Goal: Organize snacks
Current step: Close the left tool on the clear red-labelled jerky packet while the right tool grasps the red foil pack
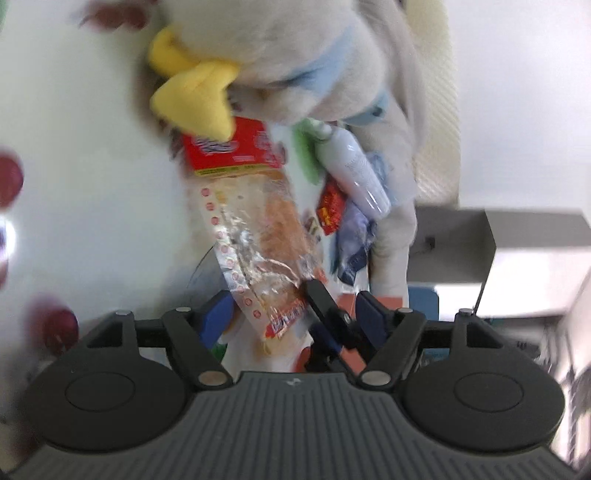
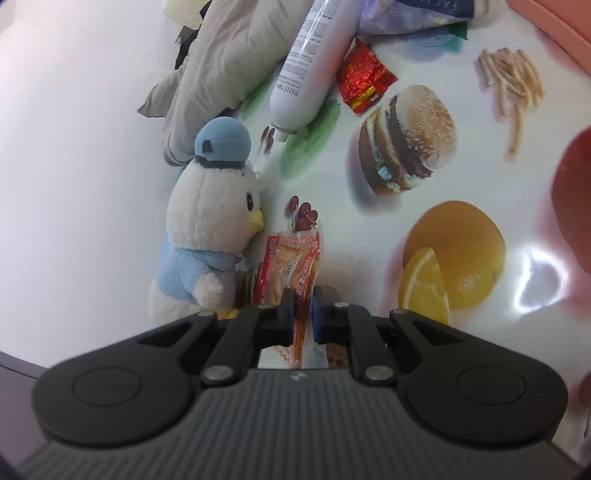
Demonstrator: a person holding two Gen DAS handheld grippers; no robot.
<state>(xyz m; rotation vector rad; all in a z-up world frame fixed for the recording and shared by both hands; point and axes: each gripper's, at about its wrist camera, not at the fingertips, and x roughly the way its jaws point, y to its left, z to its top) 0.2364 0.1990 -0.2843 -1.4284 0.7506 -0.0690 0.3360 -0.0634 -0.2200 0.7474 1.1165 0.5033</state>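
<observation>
A long clear snack packet with a red header (image 1: 255,221) lies on the table, its top under the plush duck's yellow foot. In the right wrist view my right gripper (image 2: 300,310) is shut on that packet's end (image 2: 293,266), beside the plush duck (image 2: 210,229). My left gripper (image 1: 295,310) is open around the packet's near end, and the right gripper's fingers (image 1: 325,306) show between its jaws. A small red foil snack (image 2: 364,79) lies further off by a white bottle (image 2: 314,62); it also shows in the left wrist view (image 1: 330,208).
A grey cloth (image 2: 221,59) and a blue-purple bag (image 1: 352,240) lie near the bottle (image 1: 358,170). The tablecloth (image 2: 424,229) is printed with a burger, fries and an orange. A grey box (image 1: 498,236) stands to the right. A pink edge (image 2: 554,26) is at the far right.
</observation>
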